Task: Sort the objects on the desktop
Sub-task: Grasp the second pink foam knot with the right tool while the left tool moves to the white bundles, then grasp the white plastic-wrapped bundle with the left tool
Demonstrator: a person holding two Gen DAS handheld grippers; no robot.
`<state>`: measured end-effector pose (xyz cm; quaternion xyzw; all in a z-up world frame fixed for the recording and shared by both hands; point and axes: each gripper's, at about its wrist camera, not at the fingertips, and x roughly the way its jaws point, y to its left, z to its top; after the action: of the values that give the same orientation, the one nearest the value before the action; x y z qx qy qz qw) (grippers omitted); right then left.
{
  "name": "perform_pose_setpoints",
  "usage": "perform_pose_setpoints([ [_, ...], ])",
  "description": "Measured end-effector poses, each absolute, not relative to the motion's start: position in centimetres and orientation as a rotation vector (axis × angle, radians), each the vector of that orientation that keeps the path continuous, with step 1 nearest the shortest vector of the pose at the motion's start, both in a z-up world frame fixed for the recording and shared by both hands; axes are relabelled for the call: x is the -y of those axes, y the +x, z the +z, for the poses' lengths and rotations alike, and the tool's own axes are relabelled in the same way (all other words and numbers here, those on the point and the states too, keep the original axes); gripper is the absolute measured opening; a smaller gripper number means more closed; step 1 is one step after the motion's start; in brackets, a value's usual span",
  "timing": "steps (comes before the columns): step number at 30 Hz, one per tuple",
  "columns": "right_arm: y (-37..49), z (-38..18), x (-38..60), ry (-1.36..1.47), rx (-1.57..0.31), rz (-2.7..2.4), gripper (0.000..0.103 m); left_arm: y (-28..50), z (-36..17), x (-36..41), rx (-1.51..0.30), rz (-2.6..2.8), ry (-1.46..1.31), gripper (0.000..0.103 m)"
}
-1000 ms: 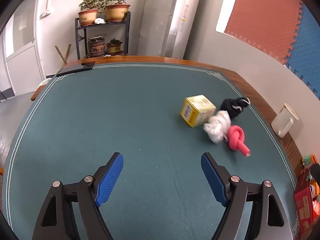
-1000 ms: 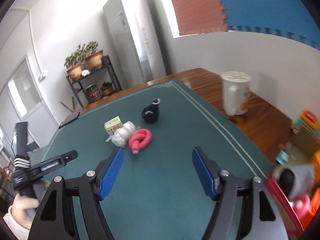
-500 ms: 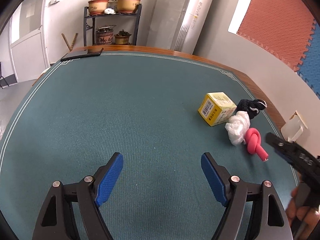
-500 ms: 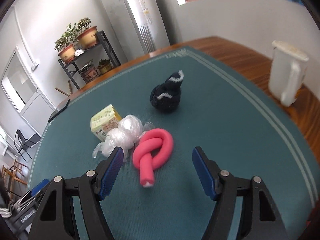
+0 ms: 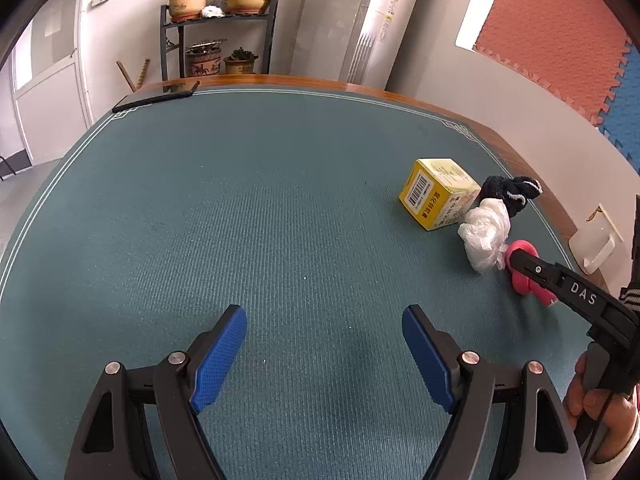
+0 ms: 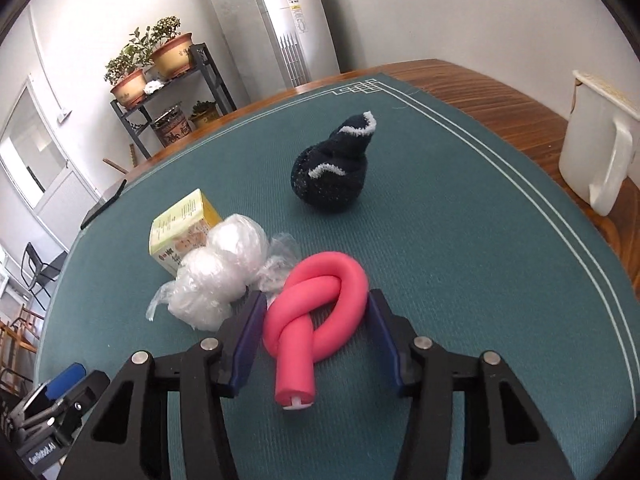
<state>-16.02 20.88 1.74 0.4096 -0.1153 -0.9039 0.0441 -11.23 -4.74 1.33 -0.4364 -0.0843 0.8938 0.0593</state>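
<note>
A knotted pink foam tube (image 6: 320,308) lies on the green table mat (image 6: 460,280). My right gripper (image 6: 316,312) is around it, one blue pad on each side, closing in; I cannot tell whether the pads touch it. Left of the tube lies a white plastic bag bundle (image 6: 218,268), behind that a yellow box (image 6: 182,232), and farther back a rolled black sock (image 6: 332,176). In the left wrist view my left gripper (image 5: 324,352) is open and empty over bare mat, with the box (image 5: 438,198), bag (image 5: 486,232), sock (image 5: 510,192) and tube (image 5: 524,276) at the right.
A white jug (image 6: 596,152) stands on the wooden table edge at the right. A black phone (image 5: 156,96) lies at the far left corner of the mat. A plant shelf (image 5: 218,32) stands beyond the table.
My right gripper has moved forward and down to the pink tube and its jaws have narrowed around it. The left gripper has stayed open and nearly still.
</note>
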Motion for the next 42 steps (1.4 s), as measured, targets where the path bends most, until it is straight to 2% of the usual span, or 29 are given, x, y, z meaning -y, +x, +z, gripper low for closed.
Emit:
perform_pose_setpoints([
  [12, -10.0, 4.2, -23.8, 1.168, 0.409, -2.819, 0.054, -11.4, 1.1, 4.4, 0.245, 2.690, -1.317, 0.082],
  [20, -3.5, 4.0, -26.6, 1.084, 0.595, -2.874, 0.054, -11.4, 1.2, 4.4, 0.335, 2.589, -1.275, 0.082],
  [30, -2.7, 4.3, -27.0, 1.022, 0.641, -2.847, 0.054, -11.0, 2.3, 2.7, 0.361, 2.562, -1.180, 0.082],
  [38, -1.7, 5.3, -27.6, 0.966, 0.712, -2.828, 0.054, -13.7, 4.0, -2.8, 0.072, 2.636, -1.043, 0.082],
  [42, -1.5, 5.6, -27.7, 0.954, 0.728, -2.822, 0.054, -14.9, 3.8, -6.2, -0.157, 2.623, -0.953, 0.082],
])
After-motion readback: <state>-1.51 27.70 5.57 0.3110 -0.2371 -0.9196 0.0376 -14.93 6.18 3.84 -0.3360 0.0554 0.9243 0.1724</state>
